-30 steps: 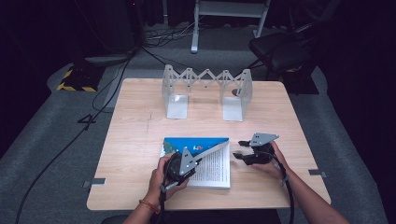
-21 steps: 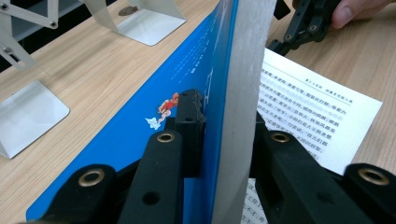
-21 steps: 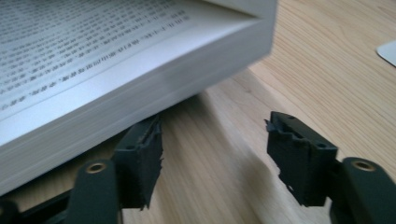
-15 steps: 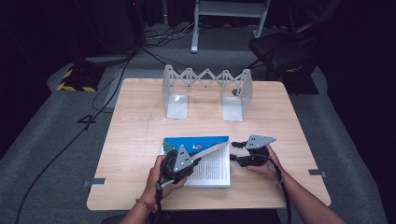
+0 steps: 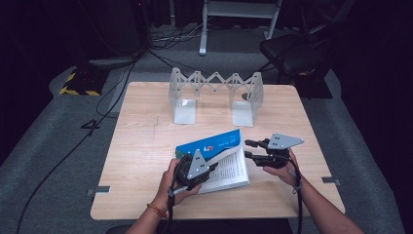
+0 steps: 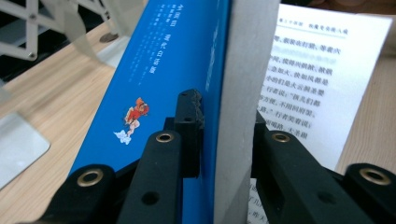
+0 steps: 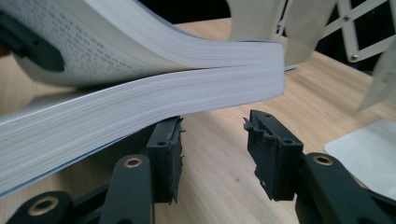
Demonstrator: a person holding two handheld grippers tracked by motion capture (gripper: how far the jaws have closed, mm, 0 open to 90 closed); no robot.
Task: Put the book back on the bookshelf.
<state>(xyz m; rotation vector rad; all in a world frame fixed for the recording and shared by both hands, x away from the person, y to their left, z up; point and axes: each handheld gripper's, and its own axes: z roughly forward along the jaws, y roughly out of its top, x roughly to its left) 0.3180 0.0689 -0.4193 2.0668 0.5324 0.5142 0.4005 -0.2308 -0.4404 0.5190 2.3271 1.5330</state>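
A: Where's the book [image 5: 221, 161] against the jaws?

B: The left gripper [image 6: 224, 140] is clamped on the front cover and a thick wad of pages; one pad presses the blue cover, the other the printed page. That part stands lifted, and the rest of the book lies open on the table [image 5: 146, 136].

A: And the right gripper [image 7: 212, 140]?

B: Its jaws stand apart and have just been closing. Nothing is between them but bare wood. They sit just under the page edges at the book's right corner. One finger [image 7: 166, 144] is tucked beneath the overhanging block; I can't tell if it touches.

A: The surroundings?

B: A pale wooden table with a grey folding rack [image 5: 214, 95] at its far side, well apart from the book. Grey carpet, cables and dark room beyond.

A: How does the book lie?

B: It's near the front edge, with the spine running left to right and slightly slanted, its right end farther away.
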